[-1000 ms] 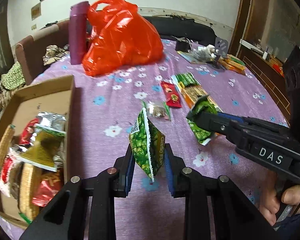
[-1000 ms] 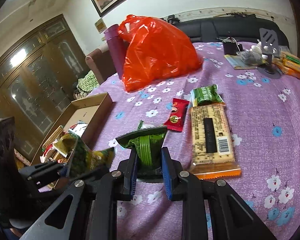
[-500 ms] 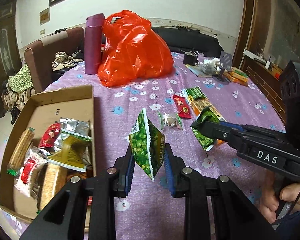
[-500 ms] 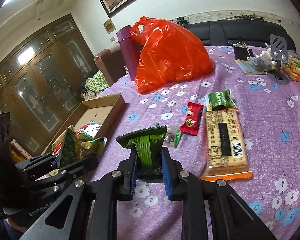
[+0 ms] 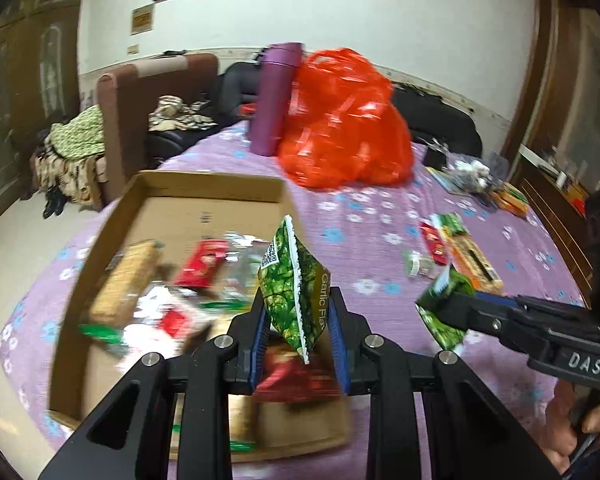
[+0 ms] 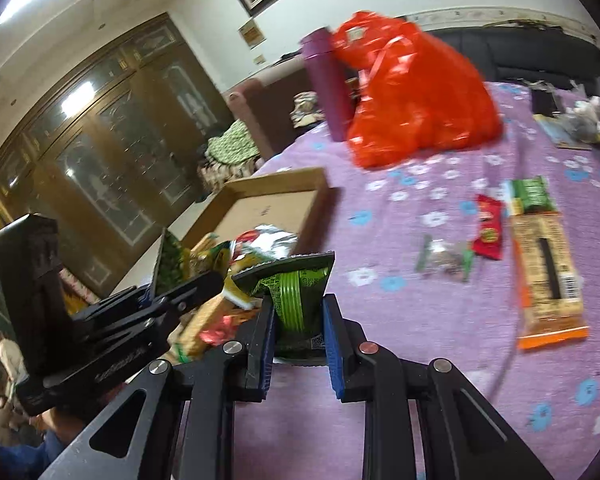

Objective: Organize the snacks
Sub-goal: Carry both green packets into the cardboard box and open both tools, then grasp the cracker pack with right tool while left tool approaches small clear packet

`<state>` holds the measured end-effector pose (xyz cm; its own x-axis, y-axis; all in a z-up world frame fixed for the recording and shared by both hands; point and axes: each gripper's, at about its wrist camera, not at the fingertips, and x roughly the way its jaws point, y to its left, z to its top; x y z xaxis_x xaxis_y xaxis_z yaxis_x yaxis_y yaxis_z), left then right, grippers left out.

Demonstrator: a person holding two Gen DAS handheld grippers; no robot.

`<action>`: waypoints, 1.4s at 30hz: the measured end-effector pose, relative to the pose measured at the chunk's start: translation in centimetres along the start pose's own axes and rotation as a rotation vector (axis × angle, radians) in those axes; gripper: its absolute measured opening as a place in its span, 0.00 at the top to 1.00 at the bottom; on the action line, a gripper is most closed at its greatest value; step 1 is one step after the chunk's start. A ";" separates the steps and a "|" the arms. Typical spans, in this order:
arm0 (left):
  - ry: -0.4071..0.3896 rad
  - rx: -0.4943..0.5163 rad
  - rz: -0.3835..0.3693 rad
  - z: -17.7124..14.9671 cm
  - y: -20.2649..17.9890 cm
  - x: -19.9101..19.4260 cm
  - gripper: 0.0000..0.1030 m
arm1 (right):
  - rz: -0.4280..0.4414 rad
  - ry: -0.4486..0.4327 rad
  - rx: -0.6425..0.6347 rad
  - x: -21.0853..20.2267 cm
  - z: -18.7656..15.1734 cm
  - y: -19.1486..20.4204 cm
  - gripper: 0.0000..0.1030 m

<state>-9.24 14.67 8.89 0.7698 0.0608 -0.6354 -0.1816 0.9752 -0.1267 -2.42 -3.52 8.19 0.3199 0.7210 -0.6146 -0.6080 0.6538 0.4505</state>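
My left gripper [image 5: 298, 312] is shut on a green garlic-flavour pea packet [image 5: 292, 280] and holds it above the cardboard box [image 5: 204, 188], which holds several snack packets. My right gripper [image 6: 298, 308] is shut on a dark green snack packet [image 6: 292, 288]; it also shows in the left wrist view [image 5: 440, 312], right of the box over the purple cloth. The left gripper shows in the right wrist view [image 6: 188, 288] over the box [image 6: 276, 184]. A long orange cracker pack [image 6: 544, 264], a red packet [image 6: 488, 228], a green packet [image 6: 532, 196] and a small clear packet [image 6: 444, 260] lie on the cloth.
A red plastic bag [image 5: 340, 120] and a purple bottle [image 5: 276, 96] stand at the table's far side. More clutter [image 5: 472, 172] lies at the far right. A brown chair [image 5: 152, 104] with clothes stands beyond the box.
Both grippers have moved left with their packets. The left one now hangs over the box instead of over the cloth beside it.
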 end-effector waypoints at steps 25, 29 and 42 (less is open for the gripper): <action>0.005 -0.126 0.060 -1.0 9.4 1.3 0.73 | -0.016 0.129 -0.112 9.9 -0.3 8.4 0.73; 0.003 -0.135 0.062 -0.8 9.7 1.1 0.68 | -0.017 0.130 -0.126 9.4 -0.3 8.7 0.73; -0.049 -0.084 0.045 0.6 6.6 -1.3 0.53 | -0.089 -0.003 -0.044 2.5 1.7 2.9 0.62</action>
<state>-11.08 21.19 9.33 0.7885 0.1165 -0.6039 -0.2655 0.9502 -0.1633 -2.16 0.60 9.07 0.3759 0.6615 -0.6490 -0.6083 0.7044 0.3657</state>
